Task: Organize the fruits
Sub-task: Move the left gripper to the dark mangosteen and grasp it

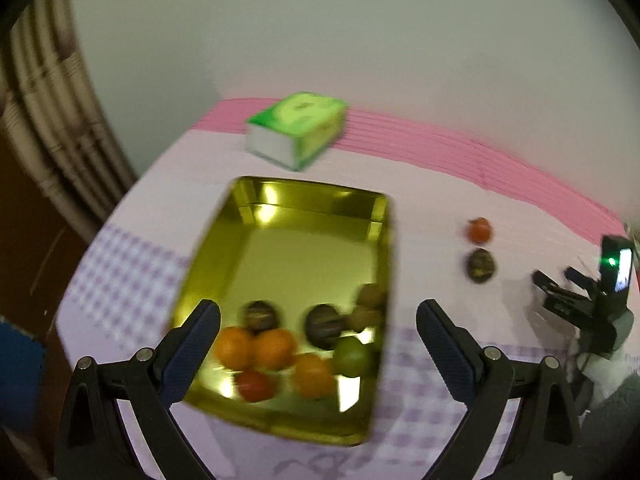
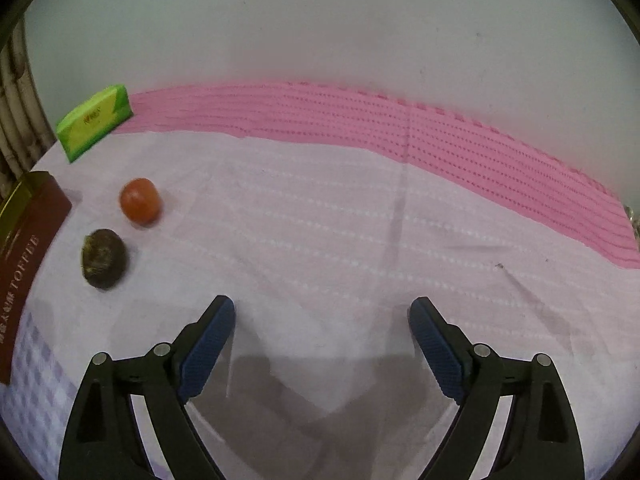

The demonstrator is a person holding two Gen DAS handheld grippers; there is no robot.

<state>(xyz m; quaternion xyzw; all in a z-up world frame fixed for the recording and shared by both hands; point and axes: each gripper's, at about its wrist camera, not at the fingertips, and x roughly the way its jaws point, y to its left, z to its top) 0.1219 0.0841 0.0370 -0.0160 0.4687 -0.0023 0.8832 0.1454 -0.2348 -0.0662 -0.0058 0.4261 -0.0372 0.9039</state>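
A shiny gold tin tray (image 1: 256, 208) lies on the pale tablecloth and holds several fruits at its near end: oranges (image 1: 274, 347), a red tomato (image 1: 254, 385), a green fruit (image 1: 352, 356) and dark round fruits (image 1: 322, 325). My left gripper (image 1: 318, 338) hangs open above that near end with nothing between its fingers. Right of the tray, a red tomato (image 1: 479, 230) (image 2: 140, 201) and a dark brown fruit (image 1: 480, 265) (image 2: 104, 258) rest on the cloth. My right gripper (image 2: 322, 332) is open over bare cloth, to the right of those two fruits; it also shows at the left wrist view's right edge (image 1: 560, 284).
A green tissue box (image 1: 298, 128) (image 2: 94, 120) stands at the back left near the pink cloth band (image 2: 400, 120). The tin's maroon outer wall (image 2: 32, 256) fills the right wrist view's left edge. A grey wall rises behind the table; pipes (image 1: 52, 120) run at the far left.
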